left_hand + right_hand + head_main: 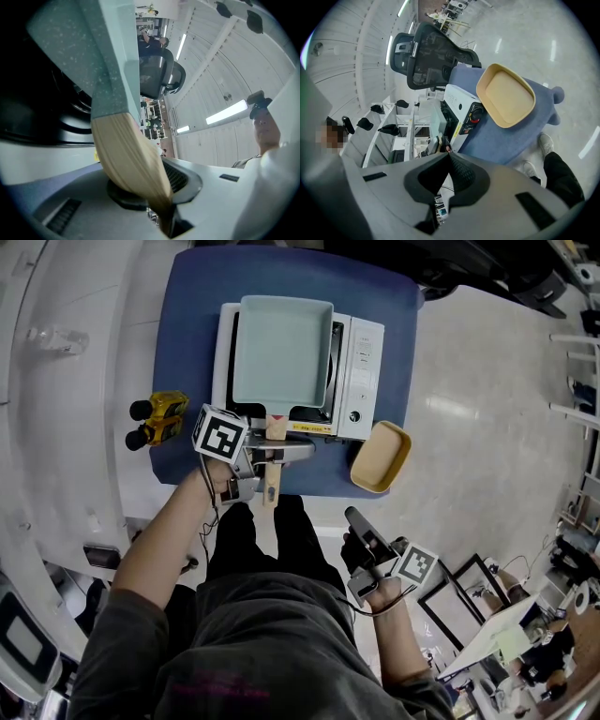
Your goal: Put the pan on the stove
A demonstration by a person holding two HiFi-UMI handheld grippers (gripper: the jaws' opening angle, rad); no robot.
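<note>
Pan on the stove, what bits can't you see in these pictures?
- Stove burner: head view, hidden under the pan.
- Middle of the pan's wooden handle: head view, covered by the left gripper.
- Pan's body: left gripper view, cut off by the top edge.
- Stove knob markings: head view, too small.

A blue surface (192, 334) stands on a pale, glossy floor (487, 427) which reflects the light, with a white curved wall (56, 456) at its left, a black office chair (433, 54) beyond it, white shelves (389, 126) near the chair and long bright lamps (227, 112) in white panels.
</note>
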